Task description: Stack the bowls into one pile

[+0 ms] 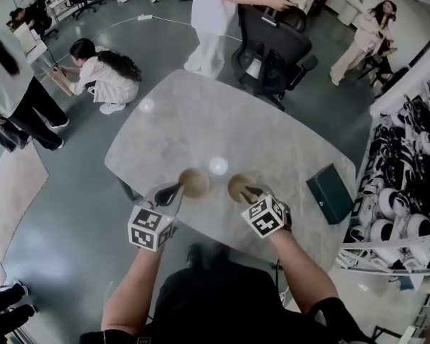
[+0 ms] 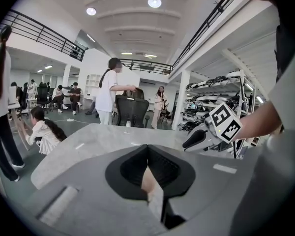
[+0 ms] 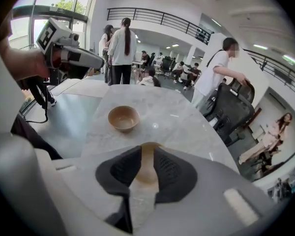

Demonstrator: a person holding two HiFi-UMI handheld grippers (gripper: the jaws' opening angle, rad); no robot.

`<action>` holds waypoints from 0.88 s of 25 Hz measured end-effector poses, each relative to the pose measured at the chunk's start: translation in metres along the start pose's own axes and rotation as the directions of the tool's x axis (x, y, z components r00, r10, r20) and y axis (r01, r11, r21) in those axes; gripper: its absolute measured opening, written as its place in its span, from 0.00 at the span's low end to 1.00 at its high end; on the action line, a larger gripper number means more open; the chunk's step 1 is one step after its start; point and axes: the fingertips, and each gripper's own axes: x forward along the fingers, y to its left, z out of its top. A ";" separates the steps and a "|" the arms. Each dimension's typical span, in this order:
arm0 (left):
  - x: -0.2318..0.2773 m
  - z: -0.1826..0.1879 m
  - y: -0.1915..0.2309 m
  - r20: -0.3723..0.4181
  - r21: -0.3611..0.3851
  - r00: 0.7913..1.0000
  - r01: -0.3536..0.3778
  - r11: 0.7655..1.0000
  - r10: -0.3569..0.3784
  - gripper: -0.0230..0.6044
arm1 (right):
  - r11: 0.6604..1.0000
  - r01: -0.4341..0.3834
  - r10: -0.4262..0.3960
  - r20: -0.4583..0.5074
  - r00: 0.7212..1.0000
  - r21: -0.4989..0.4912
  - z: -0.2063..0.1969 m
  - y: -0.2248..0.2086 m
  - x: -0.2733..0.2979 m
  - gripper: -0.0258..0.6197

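Two tan bowls stand side by side near the front edge of the grey marble table (image 1: 201, 120). My left gripper (image 1: 176, 190) is shut and empty, with its tip just left of the left bowl (image 1: 194, 182). From the right gripper view that bowl (image 3: 123, 118) stands free on the table, and the left gripper (image 3: 93, 61) hangs above it to the left. My right gripper (image 1: 252, 191) is over the right bowl (image 1: 238, 185). Its jaws stand apart, and the bowl (image 3: 147, 170) shows in the gap between the pads (image 3: 173, 170), which are not pressing on it.
A dark teal box (image 1: 330, 192) lies on the table's right end. A black office chair (image 1: 272, 45) stands behind the table with a person at it. Another person crouches on the floor at left. Racks of equipment (image 1: 405, 185) line the right side.
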 end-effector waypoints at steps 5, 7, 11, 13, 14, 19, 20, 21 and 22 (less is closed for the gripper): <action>-0.017 0.011 0.001 0.020 0.041 0.999 0.026 0.999 -0.027 0.05 | 0.990 0.029 -0.049 0.145 0.988 0.136 0.021 0.002 -0.037 0.17; -0.021 0.017 -0.001 0.027 0.069 0.999 0.039 0.997 -0.041 0.05 | 0.983 0.040 -0.075 0.197 0.978 0.181 0.025 0.000 -0.055 0.15; -0.026 0.030 -0.015 0.050 0.099 0.997 0.053 0.994 -0.059 0.05 | 0.965 0.042 -0.120 0.291 0.949 0.260 0.025 -0.004 -0.091 0.09; -0.025 0.038 -0.020 0.066 0.113 0.996 0.049 0.992 -0.057 0.05 | 0.953 0.035 -0.143 0.344 0.928 0.302 0.023 -0.010 -0.108 0.07; -0.024 0.041 -0.023 0.071 0.117 0.996 0.046 0.992 -0.055 0.05 | 0.946 0.031 -0.157 0.372 0.915 0.323 0.023 -0.013 -0.117 0.05; -0.020 0.050 -0.035 0.081 0.122 0.996 0.020 0.992 -0.030 0.05 | 0.915 0.030 -0.232 0.463 0.856 0.403 0.010 -0.032 -0.147 0.05; -0.018 0.051 -0.036 0.082 0.122 0.996 0.012 0.993 -0.023 0.05 | 0.912 0.029 -0.238 0.470 0.850 0.409 0.006 -0.035 -0.151 0.05; -0.017 0.052 -0.038 0.082 0.119 0.996 0.006 0.993 -0.016 0.05 | 0.911 0.029 -0.242 0.475 0.846 0.412 0.003 -0.038 -0.153 0.05; -0.014 0.052 -0.040 0.081 0.114 0.997 0.002 0.993 -0.011 0.05 | 0.910 0.028 -0.244 0.479 0.843 0.414 -0.001 -0.041 -0.155 0.05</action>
